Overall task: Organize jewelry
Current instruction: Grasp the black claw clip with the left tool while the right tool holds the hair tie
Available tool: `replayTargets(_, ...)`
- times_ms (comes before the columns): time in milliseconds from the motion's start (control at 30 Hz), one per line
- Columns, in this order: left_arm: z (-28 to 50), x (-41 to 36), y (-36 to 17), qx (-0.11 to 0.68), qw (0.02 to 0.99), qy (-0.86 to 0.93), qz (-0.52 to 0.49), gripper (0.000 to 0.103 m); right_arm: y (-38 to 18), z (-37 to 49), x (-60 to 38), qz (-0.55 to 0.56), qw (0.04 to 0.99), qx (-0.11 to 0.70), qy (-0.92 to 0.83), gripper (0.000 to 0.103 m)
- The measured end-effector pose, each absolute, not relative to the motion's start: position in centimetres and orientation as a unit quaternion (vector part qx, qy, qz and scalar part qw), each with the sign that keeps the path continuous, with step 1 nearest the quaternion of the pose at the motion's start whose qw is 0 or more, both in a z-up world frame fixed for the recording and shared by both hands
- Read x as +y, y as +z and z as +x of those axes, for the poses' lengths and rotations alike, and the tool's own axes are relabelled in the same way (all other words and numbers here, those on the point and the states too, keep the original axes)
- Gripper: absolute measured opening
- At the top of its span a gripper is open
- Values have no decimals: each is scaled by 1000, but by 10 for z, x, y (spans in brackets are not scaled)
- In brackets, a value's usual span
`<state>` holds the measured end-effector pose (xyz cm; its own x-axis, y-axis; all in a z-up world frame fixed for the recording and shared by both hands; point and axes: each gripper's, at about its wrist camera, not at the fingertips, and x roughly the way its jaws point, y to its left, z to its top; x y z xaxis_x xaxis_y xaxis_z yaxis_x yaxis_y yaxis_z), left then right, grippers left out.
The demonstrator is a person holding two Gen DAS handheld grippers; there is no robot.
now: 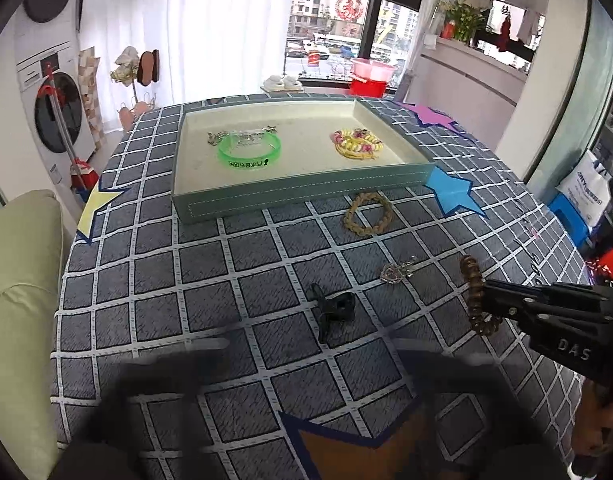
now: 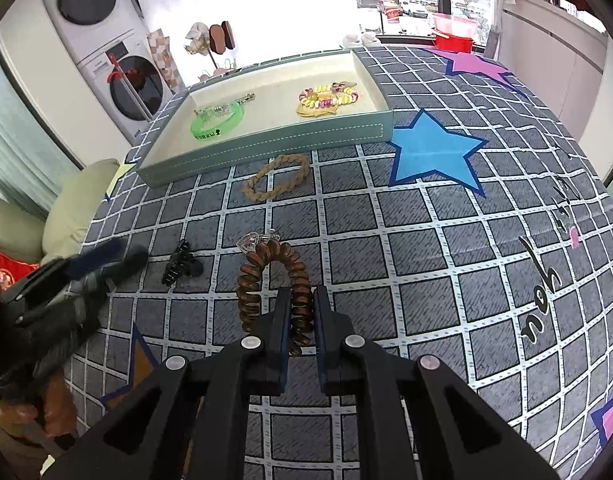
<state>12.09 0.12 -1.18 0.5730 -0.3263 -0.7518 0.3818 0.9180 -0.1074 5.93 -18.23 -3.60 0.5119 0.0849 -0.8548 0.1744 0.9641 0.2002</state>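
My right gripper is shut on a brown coiled hair tie, held just above the cloth; it also shows in the left wrist view. A grey-green tray holds a green bracelet, a silver chain and a yellow-pink bead bracelet. A tan braided bracelet, a heart pendant and a black hair claw lie on the cloth. My left gripper is blurred, its fingers apart, near the claw.
The table wears a grey checked cloth with paper stars, a blue one right of the tray. A pale green cushion lies off the left edge. A washer stack stands behind.
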Motion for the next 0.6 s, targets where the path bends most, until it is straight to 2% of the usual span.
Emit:
replayTargets(67, 119, -3, -12, 402, 895, -189, 45, 103, -35, 57, -185, 137, 860, 491, -27, 12)
replayTargets(367, 141, -26, -45, 445, 875, -176, 73, 103, -36, 51, -192, 148, 859, 489, -27, 12)
replayTargets(467, 142, -33, -51, 459, 866, -186, 76, 88, -37, 49, -194, 151, 859, 489, -27, 12)
replayTargets(533, 140, -34, -53, 460, 864, -192, 77, 67, -37, 48, -195, 152, 859, 489, -28, 12)
replayTargets(600, 137, -35, -53, 452, 867, -194, 85, 41, -37, 47, -196, 152, 859, 488, -28, 12)
